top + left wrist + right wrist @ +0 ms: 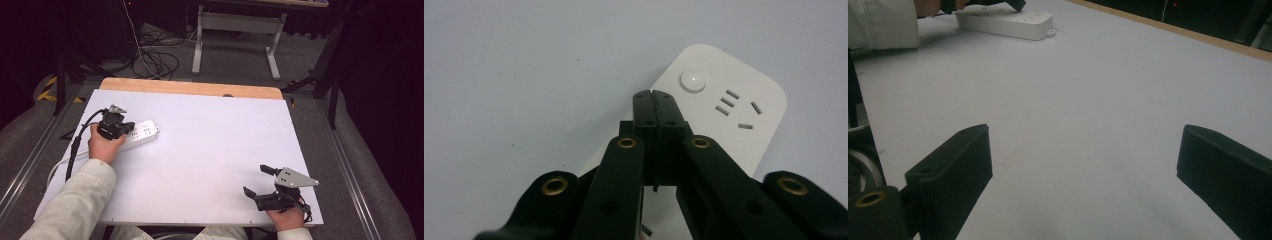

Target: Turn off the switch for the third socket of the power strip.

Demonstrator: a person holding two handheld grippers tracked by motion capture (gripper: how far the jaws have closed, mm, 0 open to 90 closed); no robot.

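Left tongs over the power strip, right tongs idle

The left tongs (655,95), pressed together, sit over the power strip (145,133) at the counter's (210,150) left, its long axis running rightward; the right tongs (256,180), spread and holding nothing, rest well apart.

The bench (210,150) was evenly lit from overhead, while the surrounding floor (240,60) was left dim. Soft shadows were cast beside the power strip (1008,22). In both gripper views the nearest black fingers (659,125) were rendered blurred, and slight grain was seen throughout.
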